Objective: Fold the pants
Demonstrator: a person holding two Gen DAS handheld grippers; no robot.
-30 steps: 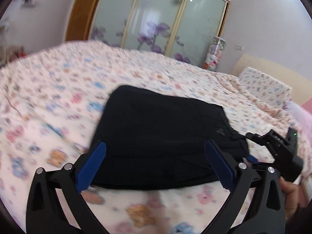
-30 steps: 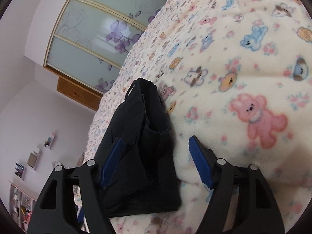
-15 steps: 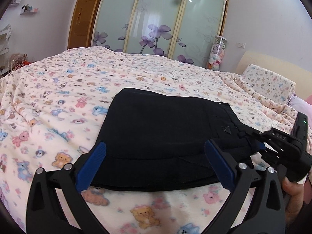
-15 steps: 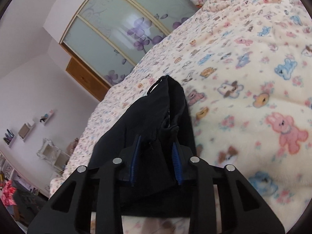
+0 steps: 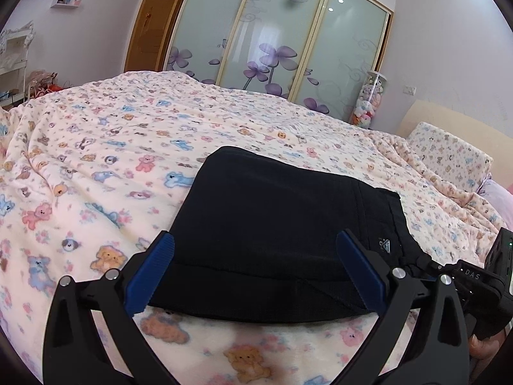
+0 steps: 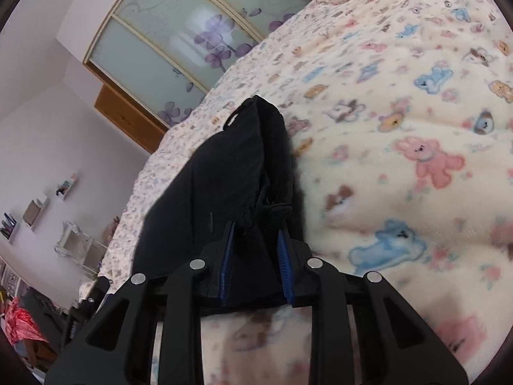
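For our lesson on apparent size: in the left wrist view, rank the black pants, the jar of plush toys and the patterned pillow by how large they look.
1. Black pants, though nearest the camera
2. Patterned pillow
3. Jar of plush toys, farthest away

Black pants on a cream, bear-printed blanket

The folded pants [image 5: 275, 224] are plain black with a small grey triangle logo at centre right. The blanket [image 5: 112, 147] is cream, scattered with pink, blue and tan teddy bears. Both grippers are black with blue ribbed pads. At the upper frame, frosted pale-green wardrobe doors [image 5: 275, 32] carry purple flowers in gold frames; walls are lilac.
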